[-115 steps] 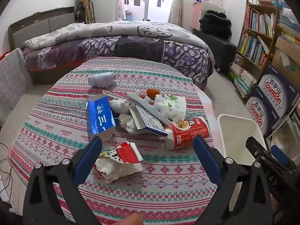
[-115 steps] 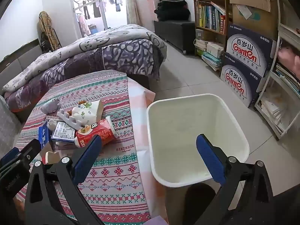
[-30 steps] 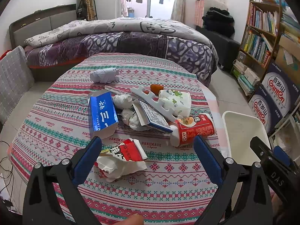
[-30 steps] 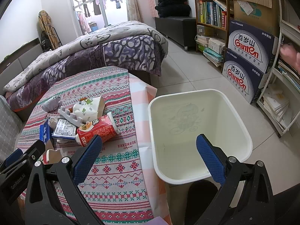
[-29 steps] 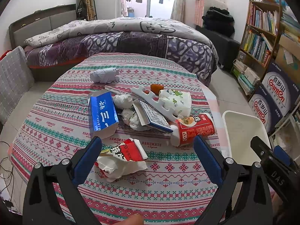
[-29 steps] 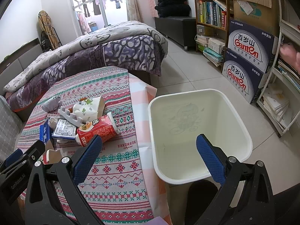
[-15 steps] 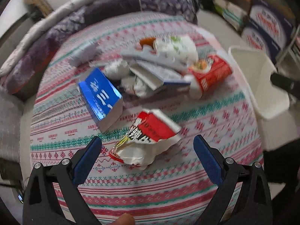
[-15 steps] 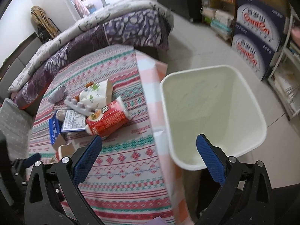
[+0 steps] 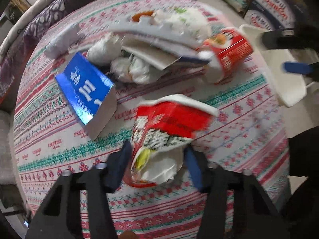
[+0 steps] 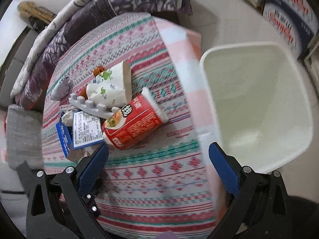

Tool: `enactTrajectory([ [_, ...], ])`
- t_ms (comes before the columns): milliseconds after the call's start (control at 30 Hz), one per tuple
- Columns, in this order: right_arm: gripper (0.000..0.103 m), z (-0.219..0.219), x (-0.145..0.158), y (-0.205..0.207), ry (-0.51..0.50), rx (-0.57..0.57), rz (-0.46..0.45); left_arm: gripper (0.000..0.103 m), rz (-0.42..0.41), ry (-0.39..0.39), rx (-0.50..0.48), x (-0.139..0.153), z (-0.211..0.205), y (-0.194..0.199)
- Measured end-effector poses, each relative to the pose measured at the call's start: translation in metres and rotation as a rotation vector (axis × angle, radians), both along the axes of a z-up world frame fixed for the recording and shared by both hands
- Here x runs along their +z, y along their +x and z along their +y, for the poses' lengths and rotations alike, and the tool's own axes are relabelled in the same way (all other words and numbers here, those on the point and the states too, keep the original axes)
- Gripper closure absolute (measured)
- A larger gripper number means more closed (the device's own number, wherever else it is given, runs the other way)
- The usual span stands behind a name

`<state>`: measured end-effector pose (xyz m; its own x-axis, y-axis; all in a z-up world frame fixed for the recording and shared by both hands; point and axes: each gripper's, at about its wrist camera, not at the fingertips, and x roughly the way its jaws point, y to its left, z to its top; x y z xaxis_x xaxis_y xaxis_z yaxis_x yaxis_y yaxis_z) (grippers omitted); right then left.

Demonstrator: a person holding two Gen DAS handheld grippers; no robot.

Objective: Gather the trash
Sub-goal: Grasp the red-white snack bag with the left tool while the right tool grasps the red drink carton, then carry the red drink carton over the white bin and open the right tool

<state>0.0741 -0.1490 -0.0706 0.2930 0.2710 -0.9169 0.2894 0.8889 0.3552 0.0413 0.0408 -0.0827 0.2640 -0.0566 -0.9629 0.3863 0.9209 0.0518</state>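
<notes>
L gripper [image 9: 157, 159] sits w/ jaws narrowed round the torn red wrapper [image 9: 165, 131] on the table's front edge, contact unclear, so it should pinch the crumpled middle firmly before lifting twd white bin [image 10: 257, 99]; R gripper [image 10: 159, 159] wide apart, empty.
</notes>
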Motion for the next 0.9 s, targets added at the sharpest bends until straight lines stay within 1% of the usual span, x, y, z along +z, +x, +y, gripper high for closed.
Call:
enactTrajectory([
  [67, 0.007, 0.003, -0.005, 0.003, 0.031, -0.030, 0.004, 0.059, -0.032, -0.051, 0.000, 0.019, 0.000, -0.005],
  [100, 0.007, 0.004, -0.007, 0.005, 0.047, -0.039, 0.001, 0.059, -0.061, -0.085, 0.002, 0.033, 0.001, -0.009],
  [200, 0.007, 0.006, -0.013, 0.010, 0.105, -0.066, -0.012, 0.059, -0.115, -0.168, 0.030, 0.062, 0.009, -0.012],
  [233, 0.007, 0.008, -0.015, 0.011, 0.118, -0.075, -0.014, 0.059, -0.142, -0.198, 0.055, 0.074, 0.014, -0.012],
  [333, 0.007, 0.011, -0.023, 0.015, 0.145, -0.107, -0.014, 0.059, -0.206, -0.255, 0.145, 0.095, 0.029, -0.003],
  [467, 0.008, 0.015, -0.035, 0.026, 0.137, -0.123, -0.005, 0.059, -0.233, -0.306, 0.265, 0.103, 0.048, 0.016],
  [500, 0.010, 0.017, -0.038, 0.028, 0.140, -0.122, 0.002, 0.059, -0.231, -0.312, 0.282, 0.101, 0.049, 0.015],
  [533, 0.016, 0.019, -0.040, 0.030, 0.141, -0.117, 0.008, 0.059, -0.221, -0.315, 0.294, 0.096, 0.049, 0.021],
  [567, 0.024, 0.021, -0.041, 0.033, 0.140, -0.111, 0.009, 0.059, -0.214, -0.313, 0.298, 0.093, 0.048, 0.021],
  [600, 0.029, 0.024, -0.041, 0.034, 0.144, -0.099, 0.001, 0.059, -0.208, -0.310, 0.300, 0.091, 0.047, 0.021],
  [633, 0.039, 0.026, -0.039, 0.035, 0.139, -0.088, -0.006, 0.058, -0.203, -0.306, 0.301, 0.087, 0.045, 0.023],
  [667, 0.042, 0.027, -0.038, 0.036, 0.135, -0.085, -0.013, 0.058, -0.200, -0.306, 0.300, 0.083, 0.045, 0.027],
  [700, 0.044, 0.027, -0.034, 0.035, 0.136, -0.083, -0.035, 0.058, -0.198, -0.305, 0.300, 0.082, 0.045, 0.027],
  [733, 0.054, 0.027, -0.031, 0.035, 0.138, -0.079, -0.052, 0.058, -0.201, -0.304, 0.301, 0.082, 0.044, 0.027],
  [767, 0.058, 0.026, -0.026, 0.035, 0.138, -0.072, -0.069, 0.058, -0.204, -0.303, 0.302, 0.081, 0.044, 0.028],
  [800, 0.066, 0.026, -0.021, 0.034, 0.132, -0.064, -0.092, 0.058, -0.208, -0.304, 0.303, 0.082, 0.045, 0.027],
  [900, 0.066, 0.028, -0.007, 0.031, 0.108, -0.027, -0.152, 0.058, -0.229, -0.312, 0.312, 0.084, 0.046, 0.028],
])
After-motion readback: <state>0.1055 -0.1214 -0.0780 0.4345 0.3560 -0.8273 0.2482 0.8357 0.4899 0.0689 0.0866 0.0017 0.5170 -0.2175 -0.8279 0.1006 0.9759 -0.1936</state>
